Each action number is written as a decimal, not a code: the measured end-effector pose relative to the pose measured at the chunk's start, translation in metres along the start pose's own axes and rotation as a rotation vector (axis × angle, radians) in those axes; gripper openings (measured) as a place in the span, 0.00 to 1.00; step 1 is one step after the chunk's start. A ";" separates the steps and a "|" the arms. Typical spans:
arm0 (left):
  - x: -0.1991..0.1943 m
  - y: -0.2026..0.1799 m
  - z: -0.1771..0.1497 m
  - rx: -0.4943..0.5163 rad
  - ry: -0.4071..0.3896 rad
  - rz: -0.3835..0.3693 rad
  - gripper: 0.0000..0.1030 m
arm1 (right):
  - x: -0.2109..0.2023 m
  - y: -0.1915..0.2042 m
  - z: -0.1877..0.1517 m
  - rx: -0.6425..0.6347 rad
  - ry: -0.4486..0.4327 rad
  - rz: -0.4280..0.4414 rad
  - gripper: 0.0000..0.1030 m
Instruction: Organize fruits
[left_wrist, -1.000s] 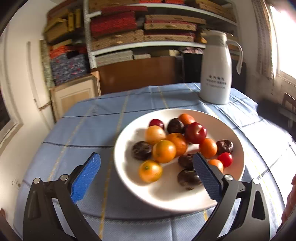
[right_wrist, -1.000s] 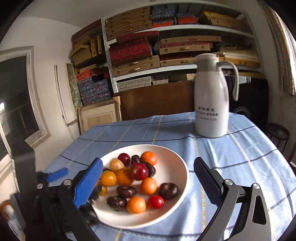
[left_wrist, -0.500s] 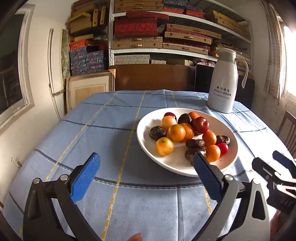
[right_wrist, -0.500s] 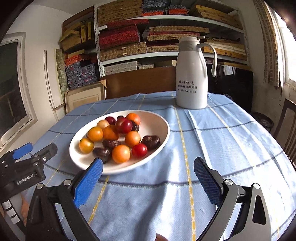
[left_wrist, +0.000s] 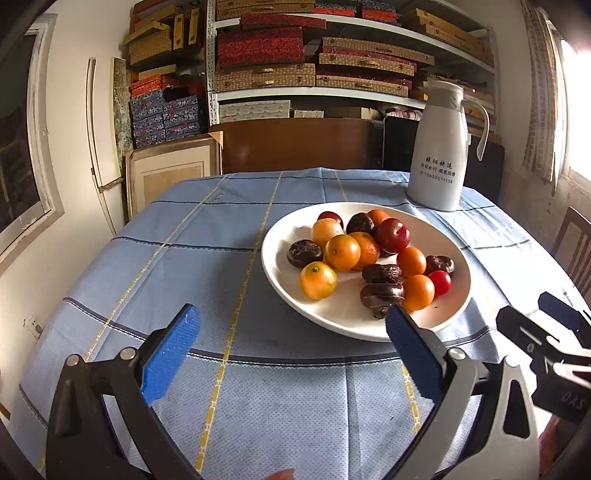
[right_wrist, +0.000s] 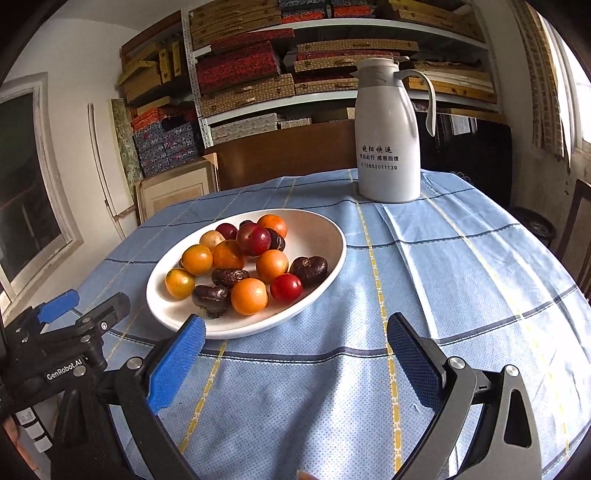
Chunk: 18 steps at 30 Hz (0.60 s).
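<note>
The right gripper (left_wrist: 554, 332) is cut off at the frame's edge — the thermos (right_wrist: 388, 136) print too small to read.

Sharp, daylit, window (left_wrist: 576, 110) glare right, fisheye-warped edges

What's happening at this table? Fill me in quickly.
A person holds a gripper in each hand above a blue checked tablecloth. The left gripper and right gripper are both open and empty. All the mixed fruit sits in one white plate; a white jug stands behind. Nothing looks sorted yet.
</note>
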<state>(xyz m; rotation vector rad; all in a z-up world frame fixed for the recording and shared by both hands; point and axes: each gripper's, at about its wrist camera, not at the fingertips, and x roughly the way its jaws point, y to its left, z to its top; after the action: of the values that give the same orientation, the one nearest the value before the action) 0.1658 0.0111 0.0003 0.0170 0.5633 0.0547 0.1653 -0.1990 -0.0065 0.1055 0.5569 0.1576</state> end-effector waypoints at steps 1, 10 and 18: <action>0.000 0.000 0.000 0.000 0.001 0.000 0.95 | 0.000 0.002 0.000 -0.011 -0.002 -0.001 0.96; 0.000 -0.007 -0.001 0.031 0.004 0.000 0.95 | -0.002 0.005 0.000 -0.030 -0.007 -0.003 0.96; -0.003 -0.011 -0.003 0.056 -0.011 0.033 0.95 | -0.001 0.004 0.000 -0.030 -0.002 -0.004 0.96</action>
<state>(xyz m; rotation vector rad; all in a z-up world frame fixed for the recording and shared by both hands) 0.1621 0.0003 -0.0014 0.0813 0.5531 0.0704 0.1639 -0.1951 -0.0058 0.0752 0.5521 0.1623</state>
